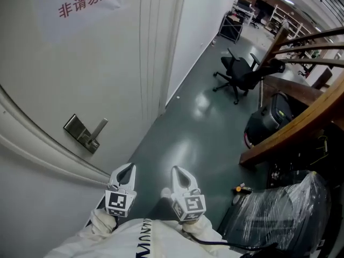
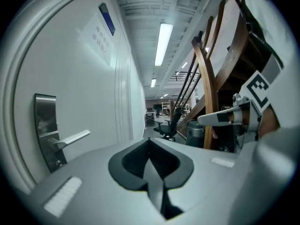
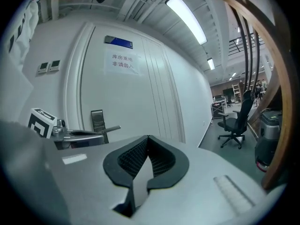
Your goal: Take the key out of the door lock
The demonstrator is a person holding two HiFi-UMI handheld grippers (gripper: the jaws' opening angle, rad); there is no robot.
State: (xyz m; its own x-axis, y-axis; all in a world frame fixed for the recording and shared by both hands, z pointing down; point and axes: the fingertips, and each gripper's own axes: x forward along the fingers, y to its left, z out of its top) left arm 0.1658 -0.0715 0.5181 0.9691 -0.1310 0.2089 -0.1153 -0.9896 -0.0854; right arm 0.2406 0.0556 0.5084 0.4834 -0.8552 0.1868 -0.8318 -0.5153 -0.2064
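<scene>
Though the key itself is too small to make out, it should sit at the keyhole (image 2: pixel 58 163) low on the metal lock plate (image 1: pixel 79 130) of the white door (image 1: pixel 64 63), just under the lever handle (image 1: pixel 100 127). Likely small, stiff, light and slippery, it wants pinching by its flat head and pulling straight out. Both the left claw (image 1: pixel 128 171) and right claw (image 1: pixel 179 173) are closed and empty, apart from the plate. The handle overhangs the keyhole. An office chair (image 1: pixel 239 74) and a wooden stair rail (image 1: pixel 301 117) stand clear to the right.
</scene>
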